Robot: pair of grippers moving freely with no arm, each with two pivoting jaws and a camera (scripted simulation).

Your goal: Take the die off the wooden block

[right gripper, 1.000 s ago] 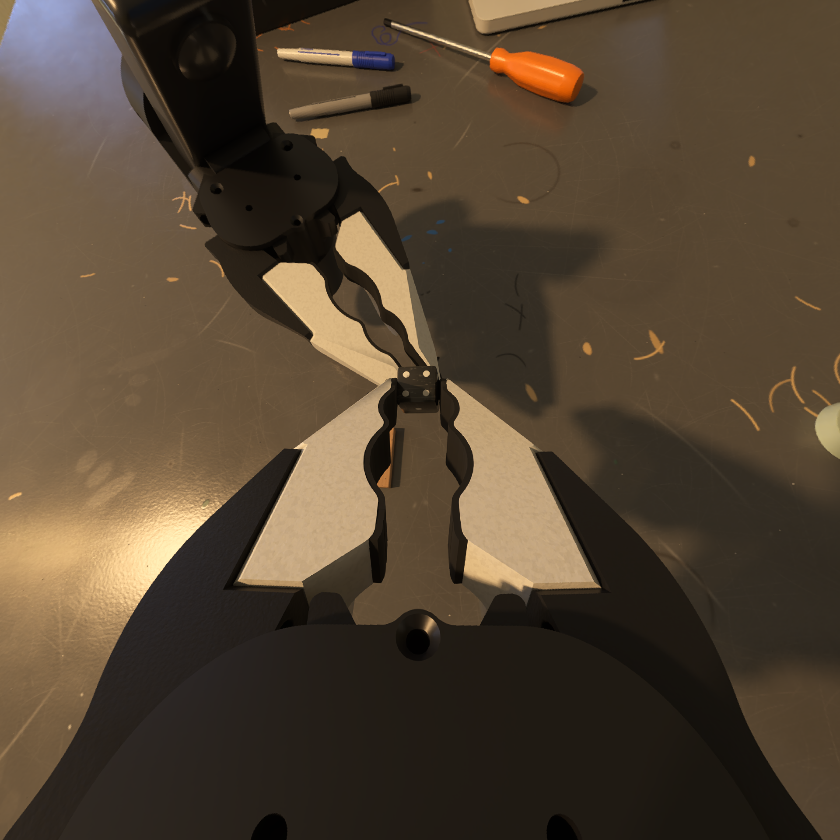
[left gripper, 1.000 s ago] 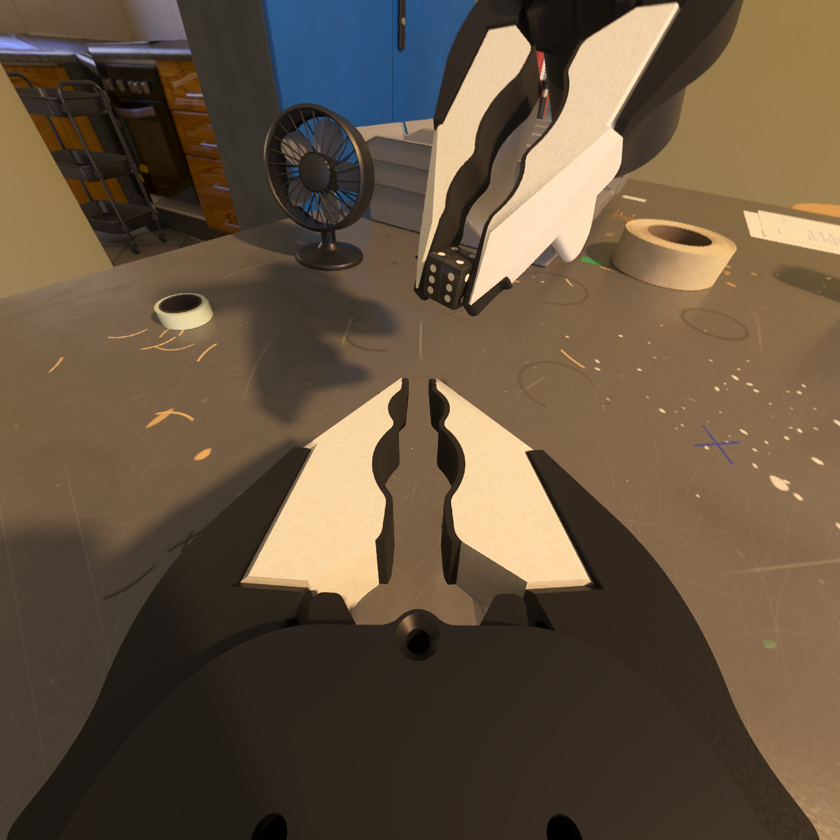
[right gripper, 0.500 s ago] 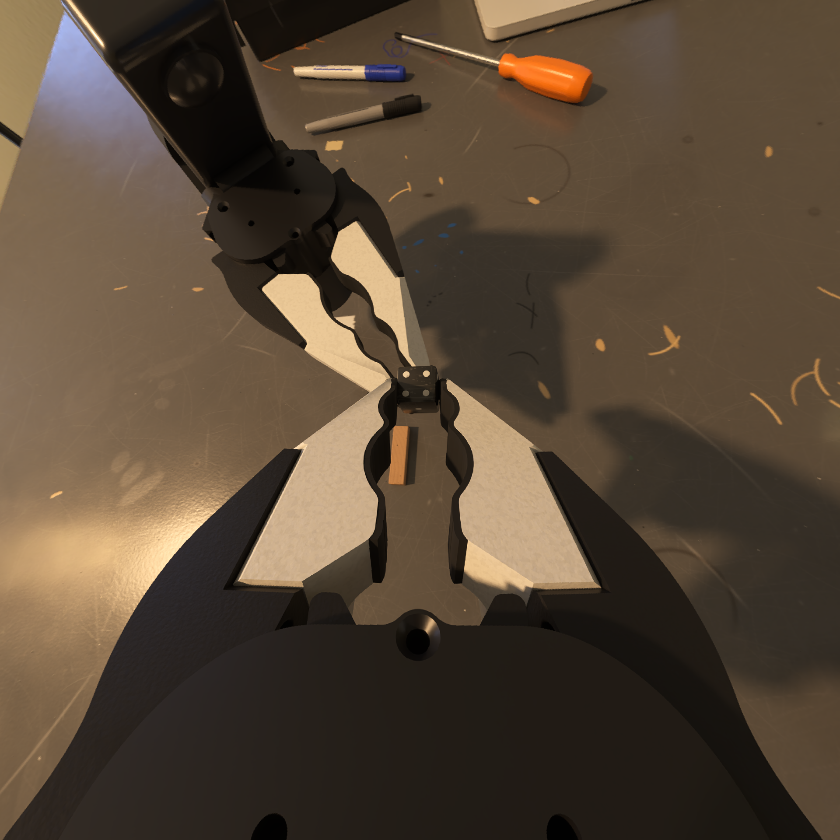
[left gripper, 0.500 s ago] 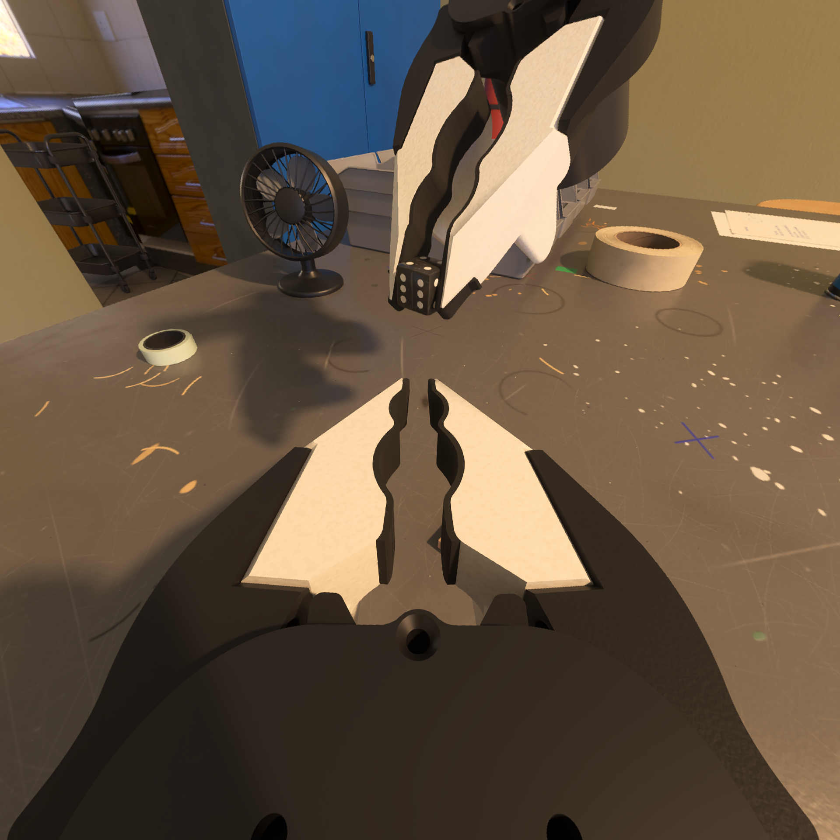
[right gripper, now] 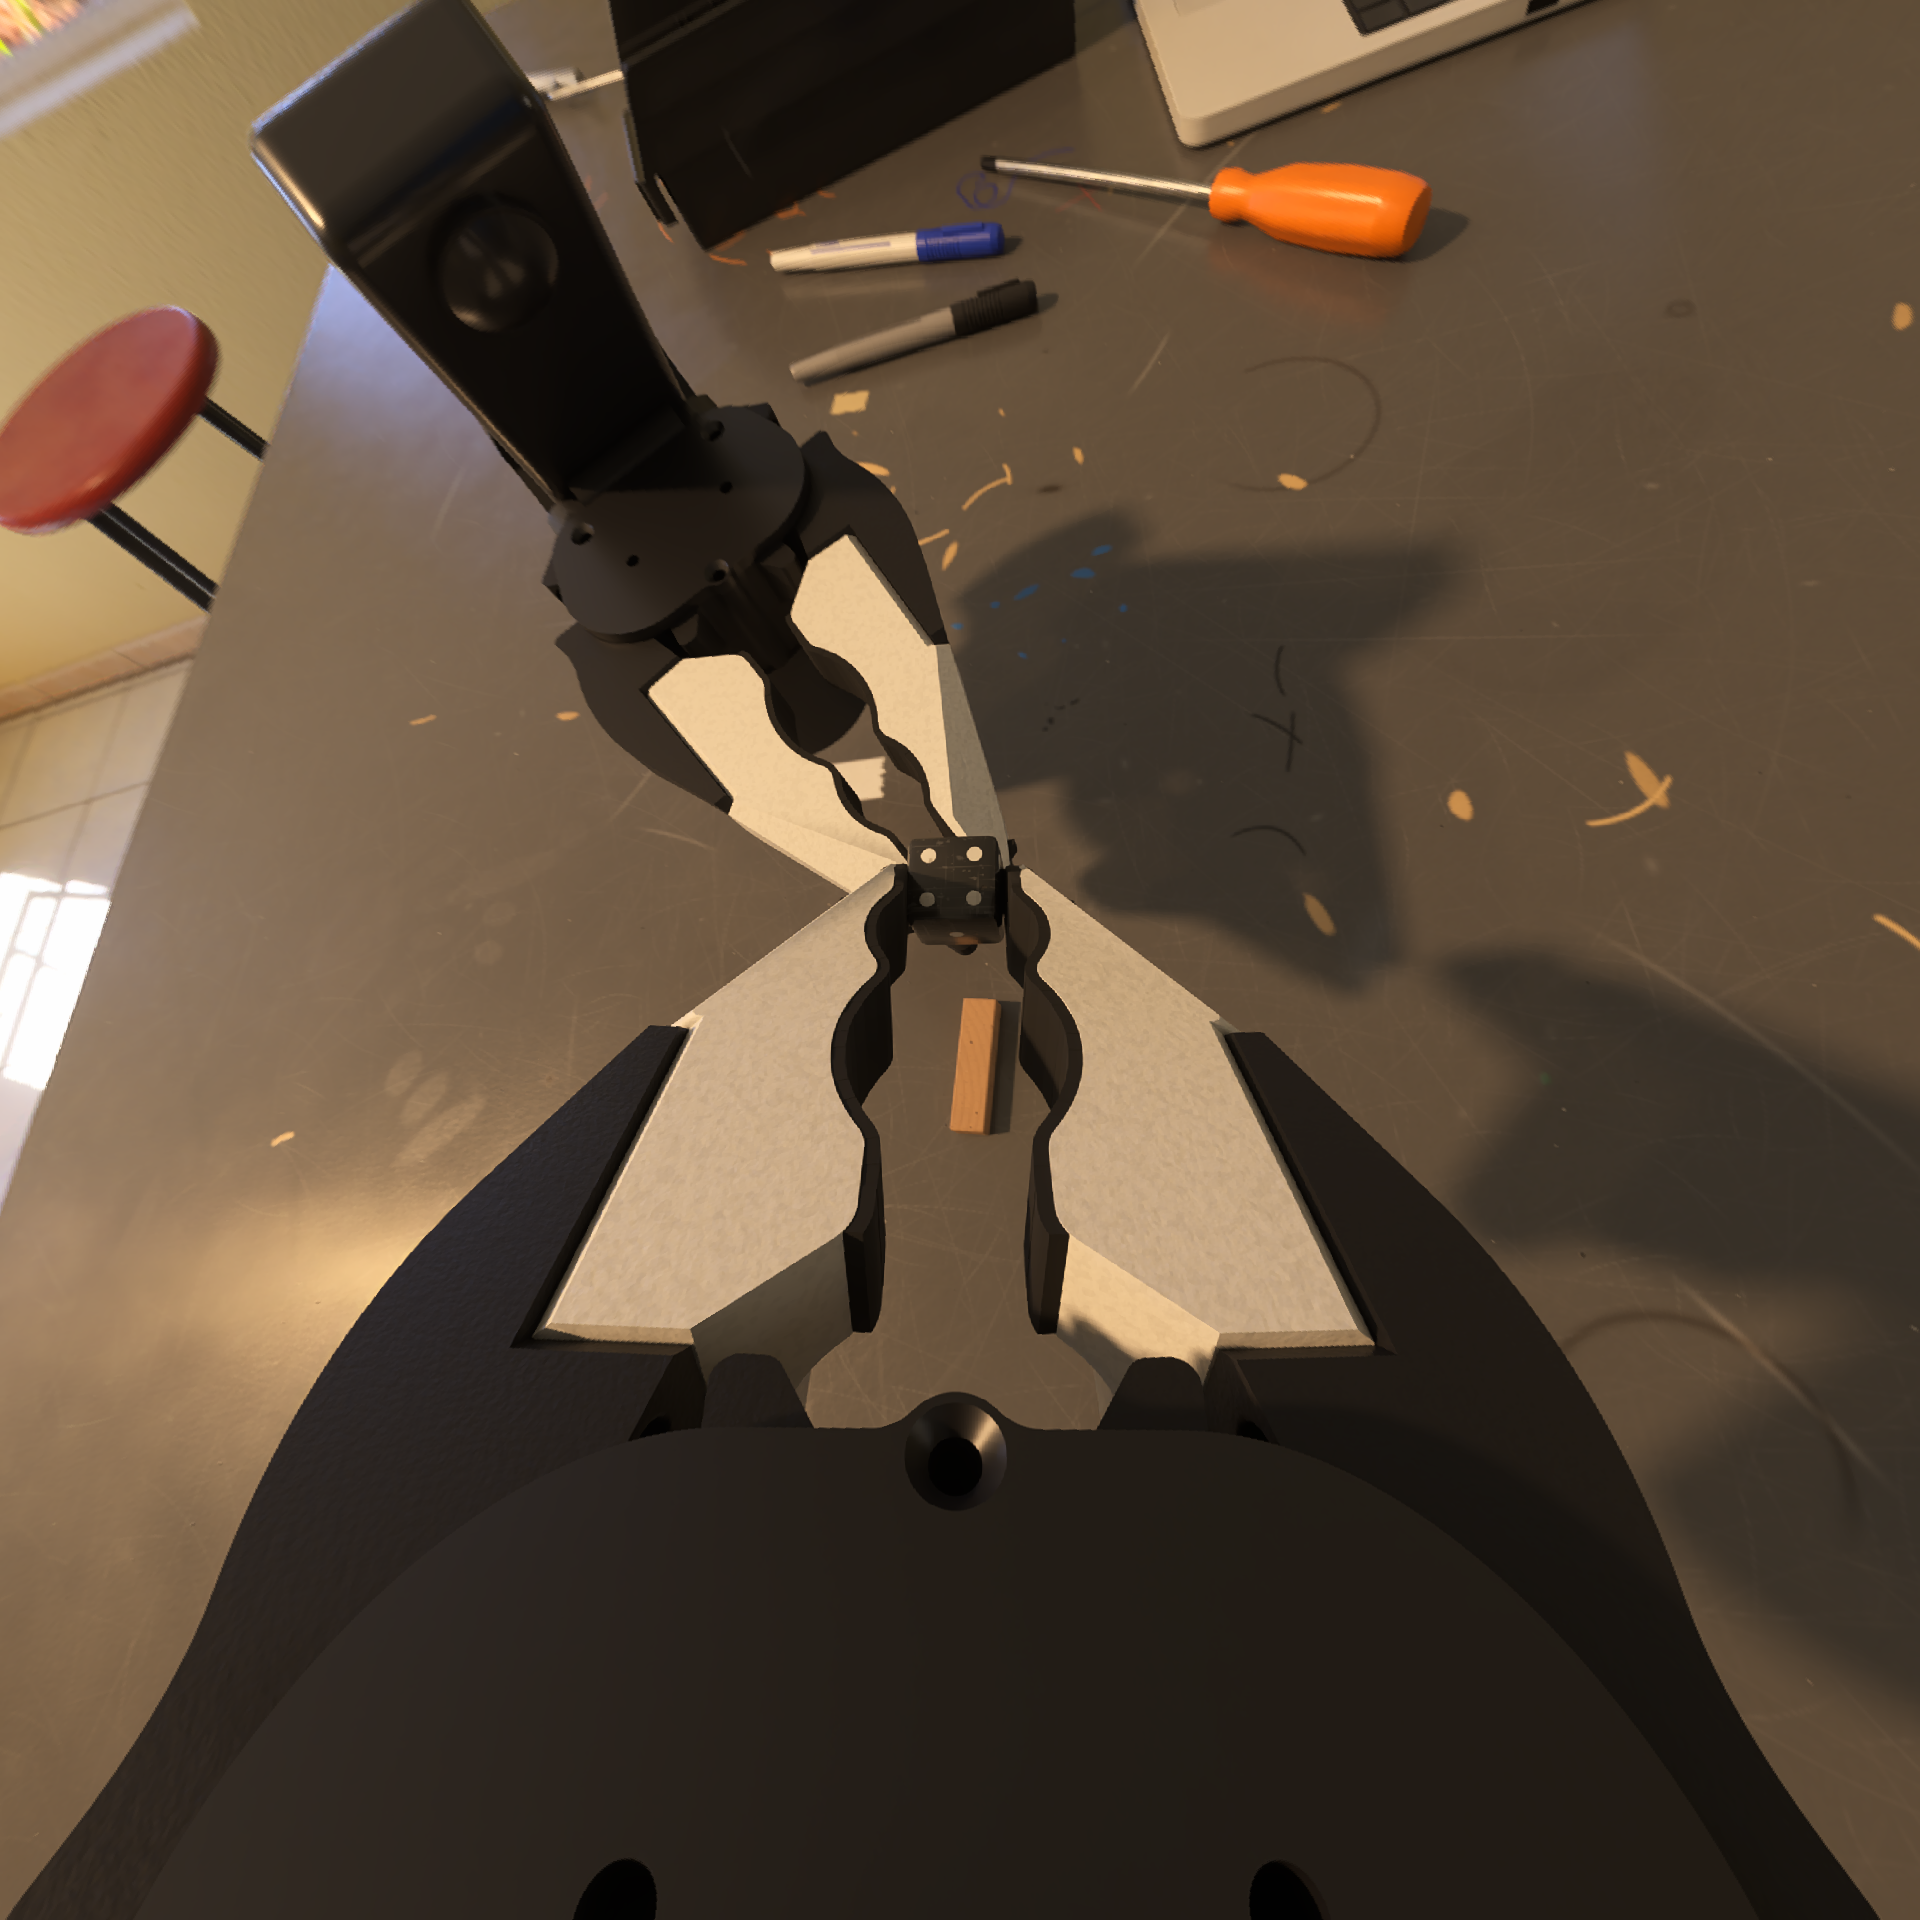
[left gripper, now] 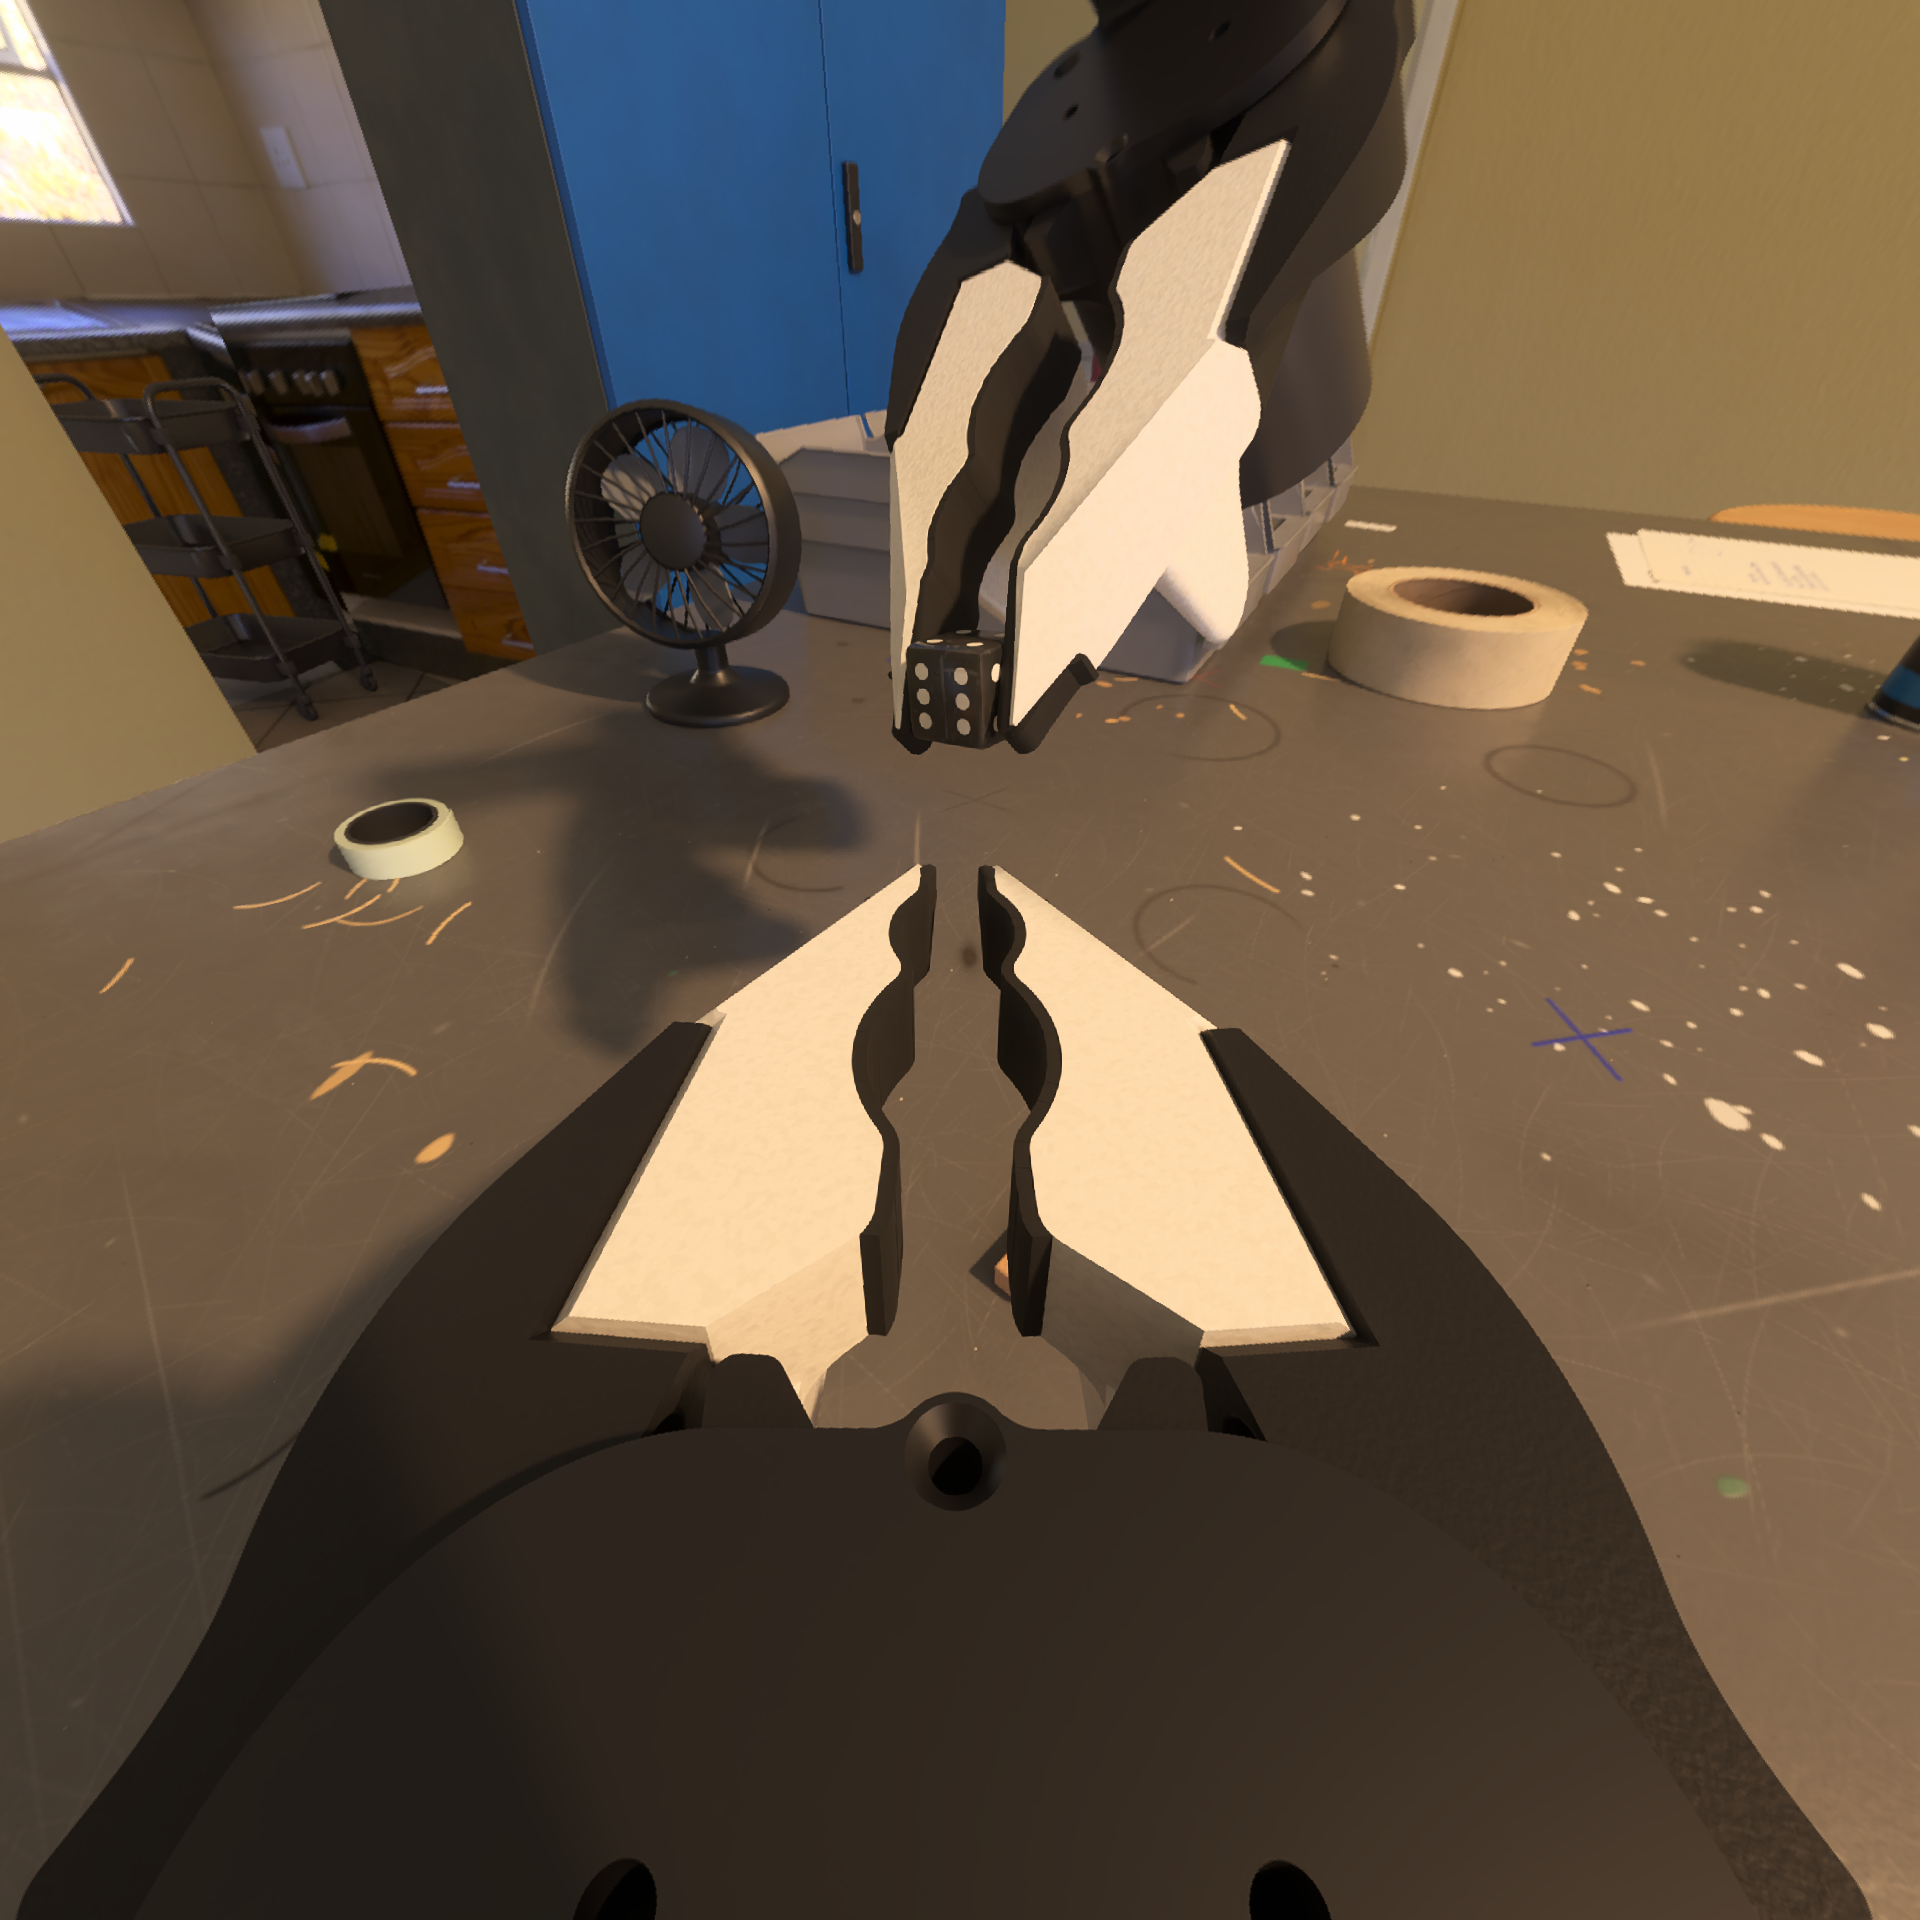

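A black die with white pips [right gripper: 954,883] is pinched between the tips of my right gripper [right gripper: 956,885], which holds it in the air above the grey table. The wooden block [right gripper: 975,1065], a small tan bar, lies flat on the table below, apart from the die. In the left wrist view the right gripper [left gripper: 956,722] hangs tips down with the die [left gripper: 951,691] in it. My left gripper [left gripper: 956,883] is shut and empty, its tips just short of the die. A corner of the block [left gripper: 1000,1270] shows between its fingers.
A black fan [left gripper: 681,540], a small tape roll [left gripper: 398,836] and a large tape roll [left gripper: 1455,634] stand on the table. An orange screwdriver [right gripper: 1320,208], two markers [right gripper: 894,247], a laptop [right gripper: 1299,62] and a black box [right gripper: 831,94] lie farther off. A red stool [right gripper: 104,416] stands past the table's edge.
My right gripper has risen with the die, so the block below has come fully into view, clear of the die. My left gripper has stayed shut and drawn back a little.
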